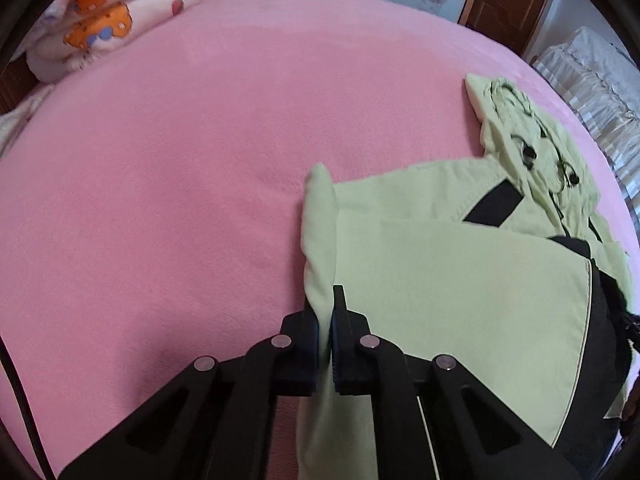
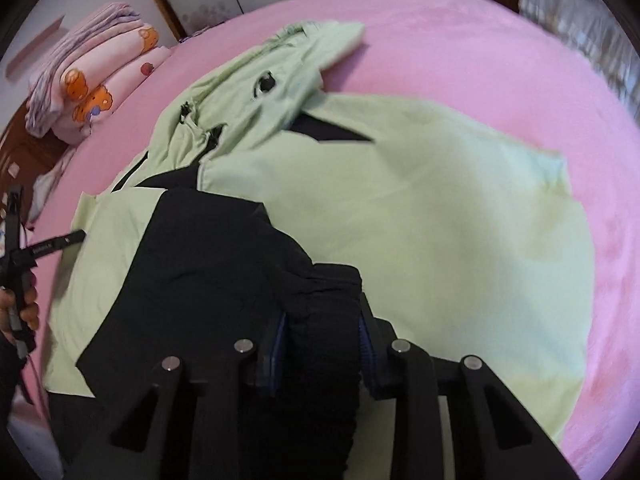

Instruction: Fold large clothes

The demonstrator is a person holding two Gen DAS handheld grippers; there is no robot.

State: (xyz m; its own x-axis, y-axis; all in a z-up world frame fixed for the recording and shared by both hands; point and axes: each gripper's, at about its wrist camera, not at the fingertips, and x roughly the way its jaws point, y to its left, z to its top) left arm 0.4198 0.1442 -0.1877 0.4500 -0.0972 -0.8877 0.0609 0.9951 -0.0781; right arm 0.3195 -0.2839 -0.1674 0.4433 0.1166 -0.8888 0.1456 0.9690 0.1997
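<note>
Green hooded jacket point(image 2: 400, 220), centre frame on the pink bed point(image 1: 180, 160): partly folded, hood loose; left tool point(image 1: 326, 320) pinches its edge, right tool point(image 2: 322, 320) pinches the black cuff point(image 2: 320, 340).

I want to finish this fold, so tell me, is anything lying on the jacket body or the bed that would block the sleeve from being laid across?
Nothing visible blocks it. The right gripper already grips the black cuff, and the light green jacket body lies bare on the pink bed. The left gripper pinches only the jacket's left edge.
</note>
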